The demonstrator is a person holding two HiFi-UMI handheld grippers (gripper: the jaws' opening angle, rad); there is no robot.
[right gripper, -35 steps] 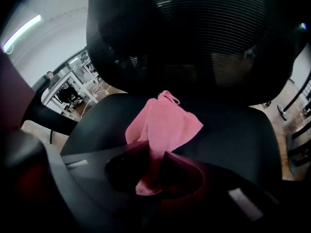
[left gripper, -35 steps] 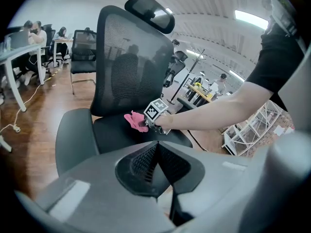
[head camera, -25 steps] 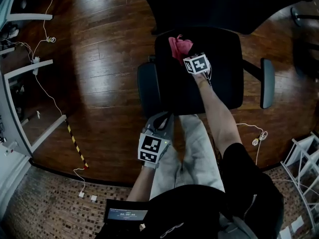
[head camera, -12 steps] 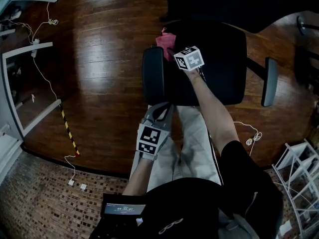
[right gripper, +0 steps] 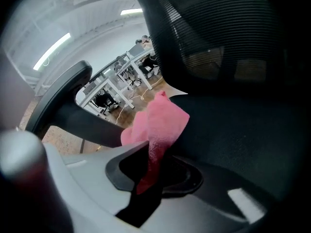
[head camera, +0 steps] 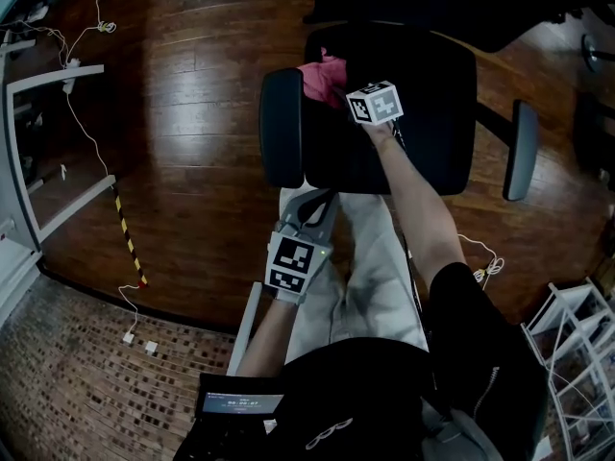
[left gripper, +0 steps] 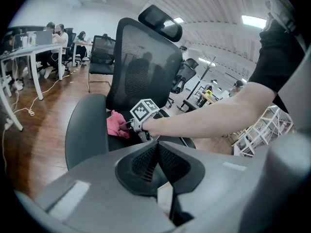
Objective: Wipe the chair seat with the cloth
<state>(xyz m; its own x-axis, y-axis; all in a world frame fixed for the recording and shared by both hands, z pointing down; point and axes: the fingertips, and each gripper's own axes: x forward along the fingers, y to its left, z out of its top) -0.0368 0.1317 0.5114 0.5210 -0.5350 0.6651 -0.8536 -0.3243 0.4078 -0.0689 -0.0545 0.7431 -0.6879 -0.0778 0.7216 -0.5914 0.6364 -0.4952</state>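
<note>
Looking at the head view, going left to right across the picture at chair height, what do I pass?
White desk frame → first armrest pad → pink cloth → right gripper, shut on the cloth → bare part of the chair seat → second armrest pad.

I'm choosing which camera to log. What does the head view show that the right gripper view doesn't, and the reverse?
Only the head view: the left gripper over the person's lap, and the armrest at the picture's right. Only the right gripper view: the right gripper, jaws closed on the pink cloth. Both: that cloth on the black chair seat.
</note>
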